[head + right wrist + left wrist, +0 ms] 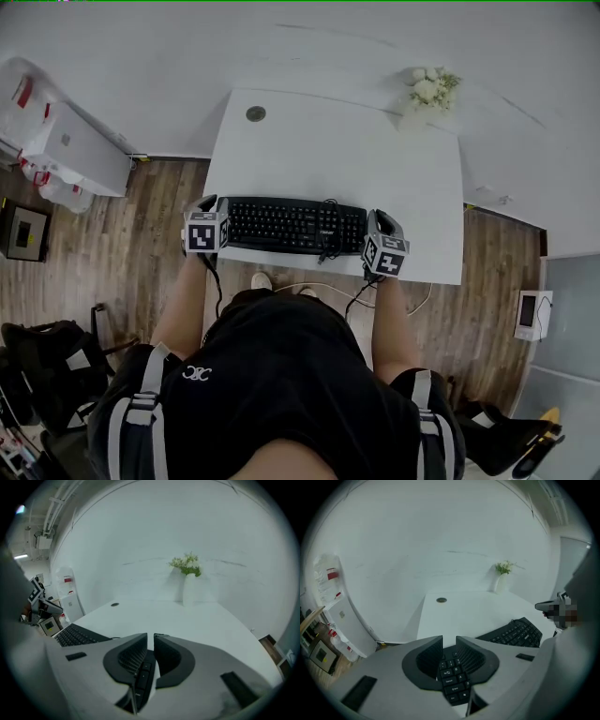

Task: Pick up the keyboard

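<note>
A black keyboard [291, 225] lies flat along the near edge of the white table [337, 150]. My left gripper [214, 216] is at its left end and my right gripper [378, 236] at its right end, both pointing down at it. In the left gripper view the left gripper [449, 641] stands open, and the end keys of the keyboard [515, 632] show through the gap below the pads. In the right gripper view the right gripper [150, 640] keeps only a narrow gap, with keys of the keyboard [75, 635] showing through it. I see no pad pressing on anything.
A white vase of flowers [427, 94] stands at the table's far right corner. A round cable port [255, 113] sits at the far left. The keyboard's cable [328, 286] hangs off the near edge. A white cabinet [75, 150] stands left of the table, on the wood floor.
</note>
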`<state>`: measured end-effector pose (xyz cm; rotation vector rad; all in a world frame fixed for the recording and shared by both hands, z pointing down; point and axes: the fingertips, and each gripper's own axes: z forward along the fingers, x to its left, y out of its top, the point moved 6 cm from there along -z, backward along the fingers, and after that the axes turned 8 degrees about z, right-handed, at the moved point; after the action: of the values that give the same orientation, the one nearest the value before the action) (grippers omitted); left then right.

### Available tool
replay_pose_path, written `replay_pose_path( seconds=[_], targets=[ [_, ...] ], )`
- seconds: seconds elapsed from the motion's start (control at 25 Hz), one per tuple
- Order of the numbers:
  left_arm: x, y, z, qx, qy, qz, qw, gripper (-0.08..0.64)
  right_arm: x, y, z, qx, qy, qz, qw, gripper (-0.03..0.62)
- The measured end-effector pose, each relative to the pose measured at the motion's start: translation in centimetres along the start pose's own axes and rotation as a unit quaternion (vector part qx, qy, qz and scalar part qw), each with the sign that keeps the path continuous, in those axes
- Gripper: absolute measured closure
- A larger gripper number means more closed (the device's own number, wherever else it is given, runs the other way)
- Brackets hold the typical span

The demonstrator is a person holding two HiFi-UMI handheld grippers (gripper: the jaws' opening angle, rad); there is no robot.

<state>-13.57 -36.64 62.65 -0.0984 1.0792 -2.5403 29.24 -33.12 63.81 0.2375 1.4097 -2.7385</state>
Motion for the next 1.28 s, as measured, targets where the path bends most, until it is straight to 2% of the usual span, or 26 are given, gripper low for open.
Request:
replay_pose_path(
  seconds=[0.28,0.68,0.84,1.08,1.28],
  targets=[
    [1.3,-3.6,2.2,0.053,0.0,-0.015,0.9985,0.457,-0.7,-3.0,1.9,0.059,-0.003,-0.002,0.998,0.543],
    [2.4,-5.4,4.8,0.092,-0.009,-0.036,0.9951,0.454,-2.0,-4.4,4.4,0.099,-0.007,0.006,0.995,0.543],
    [2.3,-5.6,5.8,0.105,-0.035,-0.032,0.9933,0.454,-2.4,-4.8,5.5,0.119,0.001,0.008,0.993,0.543],
    [3.1,-6.3,6.8,0.124,-0.086,-0.03,0.9881,0.444,-2.6,-4.7,5.9,0.151,0.04,0.034,0.987,0.52],
    [4.6,-6.7,7.8,0.143,-0.138,-0.06,0.9782,0.374,-3.2,-4.4,6.6,0.187,0.089,0.074,0.975,0.505]
  ],
)
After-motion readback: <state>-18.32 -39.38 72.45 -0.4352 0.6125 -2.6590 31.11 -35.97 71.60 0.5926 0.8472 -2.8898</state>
